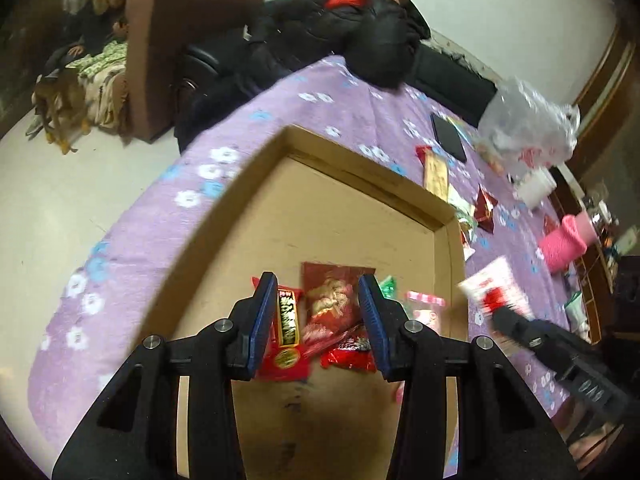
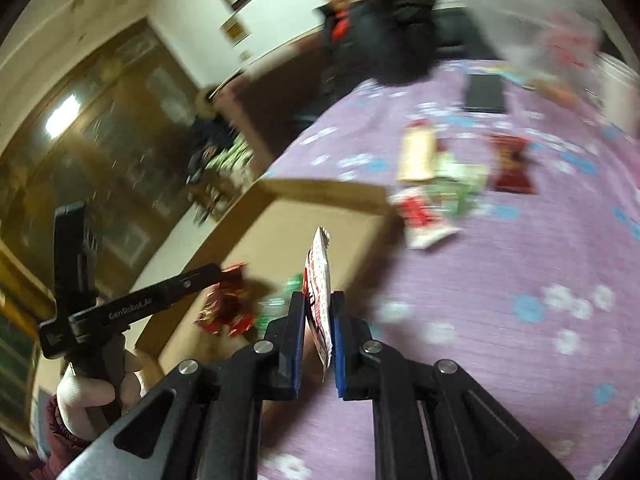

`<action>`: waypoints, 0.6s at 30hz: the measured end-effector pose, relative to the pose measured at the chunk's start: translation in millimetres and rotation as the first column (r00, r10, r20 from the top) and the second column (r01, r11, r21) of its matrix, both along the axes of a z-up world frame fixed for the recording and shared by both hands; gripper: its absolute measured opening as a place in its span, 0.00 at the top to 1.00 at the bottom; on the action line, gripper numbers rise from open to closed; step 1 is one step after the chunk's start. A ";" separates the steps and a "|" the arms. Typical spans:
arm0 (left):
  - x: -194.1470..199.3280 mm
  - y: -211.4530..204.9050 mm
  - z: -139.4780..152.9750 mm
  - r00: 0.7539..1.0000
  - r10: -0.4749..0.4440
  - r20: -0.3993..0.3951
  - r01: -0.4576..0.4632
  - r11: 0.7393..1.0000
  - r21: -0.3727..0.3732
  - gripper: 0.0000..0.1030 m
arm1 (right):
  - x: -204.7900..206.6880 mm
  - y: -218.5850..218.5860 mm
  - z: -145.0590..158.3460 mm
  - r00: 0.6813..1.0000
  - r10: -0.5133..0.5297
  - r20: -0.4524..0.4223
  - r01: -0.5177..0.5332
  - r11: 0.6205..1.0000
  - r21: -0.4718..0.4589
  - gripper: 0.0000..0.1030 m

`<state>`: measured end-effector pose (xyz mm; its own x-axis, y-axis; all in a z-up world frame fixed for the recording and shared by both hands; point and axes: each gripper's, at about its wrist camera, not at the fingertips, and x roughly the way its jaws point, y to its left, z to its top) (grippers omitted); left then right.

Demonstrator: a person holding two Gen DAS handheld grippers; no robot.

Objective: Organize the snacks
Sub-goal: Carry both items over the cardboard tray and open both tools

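A cardboard box (image 1: pixel 352 216) lies on a purple flowered tablecloth (image 1: pixel 132 264). Several red snack packets (image 1: pixel 332 320) lie in its near end. My left gripper (image 1: pixel 320 300) is open and empty above those packets. My right gripper (image 2: pixel 318 304) is shut on a white and red snack packet (image 2: pixel 318 280), held edge-on over the box's right rim (image 2: pixel 320 192). That packet also shows blurred in the left wrist view (image 1: pixel 494 288). More snacks lie loose on the cloth beyond the box: a beige packet (image 2: pixel 418 154), a green one (image 2: pixel 456 180), a dark red one (image 2: pixel 512 162), a white and red one (image 2: pixel 424 216).
A person in a black jacket (image 1: pixel 360 20) leans on the table's far edge. A black phone (image 1: pixel 448 136), a clear plastic bag (image 1: pixel 528 128) and a pink cup (image 1: pixel 564 240) lie on the right side. A brown armchair (image 1: pixel 160 52) stands behind.
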<state>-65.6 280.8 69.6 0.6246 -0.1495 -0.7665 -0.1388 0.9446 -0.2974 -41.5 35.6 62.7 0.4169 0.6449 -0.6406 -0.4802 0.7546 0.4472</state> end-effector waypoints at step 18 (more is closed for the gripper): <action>-63.1 -24.3 22.4 0.994 -0.032 0.108 0.036 0.999 -0.033 0.50 | 42.1 -74.1 -15.1 0.976 -0.217 -0.022 0.214 0.972 -0.092 0.83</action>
<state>-128.7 256.5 92.0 0.6971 -0.1975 -0.6893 -0.0720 0.9372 -0.3413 0.6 -38.5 47.6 0.5183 0.4823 -0.7063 -0.2883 0.8760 0.3866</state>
